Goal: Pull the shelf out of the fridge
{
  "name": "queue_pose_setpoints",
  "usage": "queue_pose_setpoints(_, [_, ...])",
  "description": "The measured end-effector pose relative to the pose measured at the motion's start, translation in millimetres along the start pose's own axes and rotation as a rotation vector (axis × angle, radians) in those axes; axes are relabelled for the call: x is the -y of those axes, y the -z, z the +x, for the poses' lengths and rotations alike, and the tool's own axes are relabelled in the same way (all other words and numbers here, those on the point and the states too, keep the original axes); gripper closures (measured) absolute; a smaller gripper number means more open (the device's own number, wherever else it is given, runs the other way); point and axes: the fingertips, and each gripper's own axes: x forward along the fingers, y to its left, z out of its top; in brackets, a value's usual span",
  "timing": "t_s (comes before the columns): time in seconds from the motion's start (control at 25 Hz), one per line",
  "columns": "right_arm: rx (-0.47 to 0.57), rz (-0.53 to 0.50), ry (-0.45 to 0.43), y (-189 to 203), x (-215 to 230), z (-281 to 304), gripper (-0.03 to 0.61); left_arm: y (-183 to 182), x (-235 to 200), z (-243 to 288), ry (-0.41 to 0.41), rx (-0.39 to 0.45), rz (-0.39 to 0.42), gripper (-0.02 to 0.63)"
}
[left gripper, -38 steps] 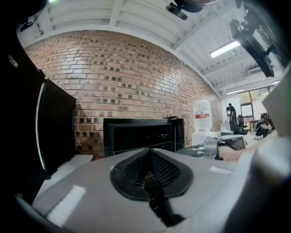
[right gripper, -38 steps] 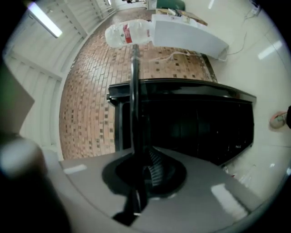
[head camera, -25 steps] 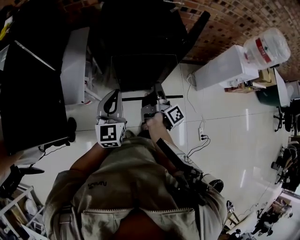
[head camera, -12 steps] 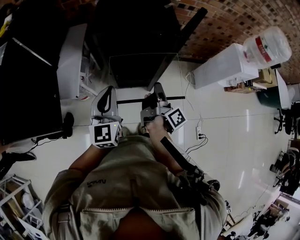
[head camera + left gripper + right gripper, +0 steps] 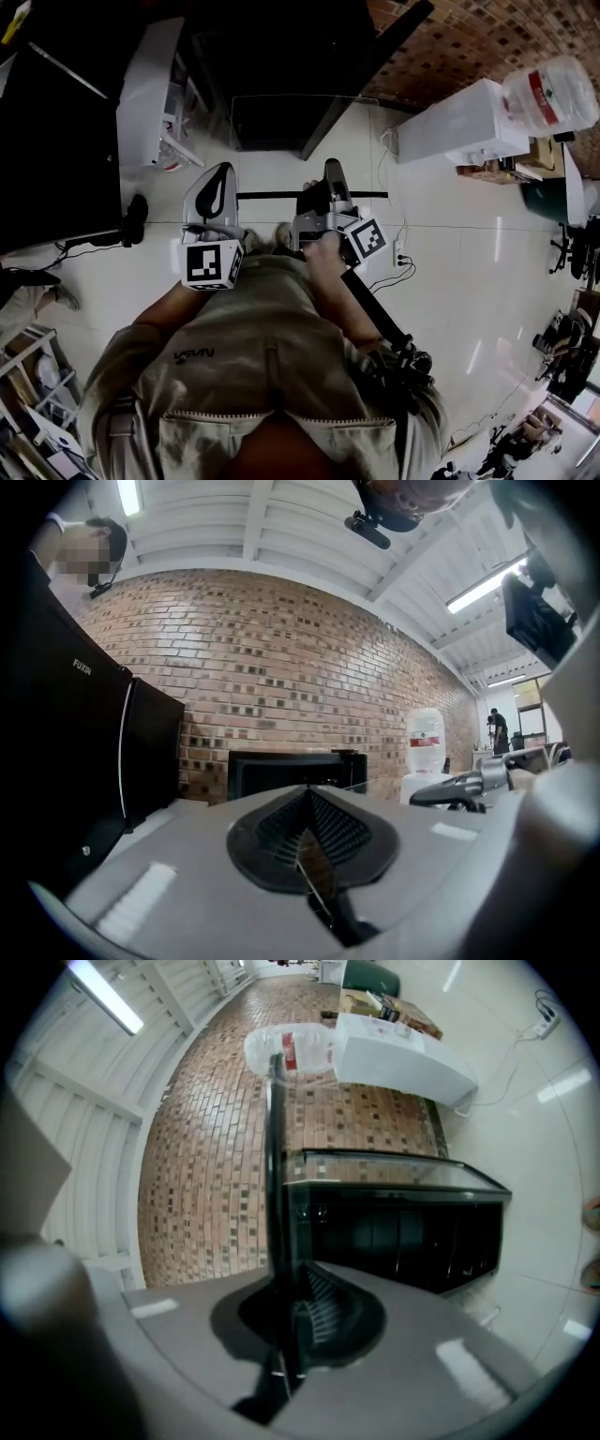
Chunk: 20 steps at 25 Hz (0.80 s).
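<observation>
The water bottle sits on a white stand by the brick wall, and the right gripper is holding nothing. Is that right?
Not quite. The right gripper is not empty: the right gripper view shows its jaws shut on the dark edge of the shelf. The rest is right: the water bottle sits on a white stand by the brick wall.

brick wall [image 5: 281, 649], glossy white floor [image 5: 450, 262]

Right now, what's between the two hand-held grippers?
In the head view, the black front strip of the shelf runs across the gap from the left hand-held gripper to the right hand-held gripper.
</observation>
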Motion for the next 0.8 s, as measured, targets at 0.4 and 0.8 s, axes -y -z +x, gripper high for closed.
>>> queue_pose_setpoints(0.4, [0.008, -0.002, 0.003, -1.5, 3.3, -12.9, 0.566, 12.1, -12.7, -5.5, -0.024, -0.034, -0.015, 0.608])
queue_pose_setpoints(0.8, [0.013, 0.000, 0.008, -1.8, 2.5, -16.3, 0.566, 11.0, -12.8, -8.4, -0.023, -0.040, -0.008, 0.608])
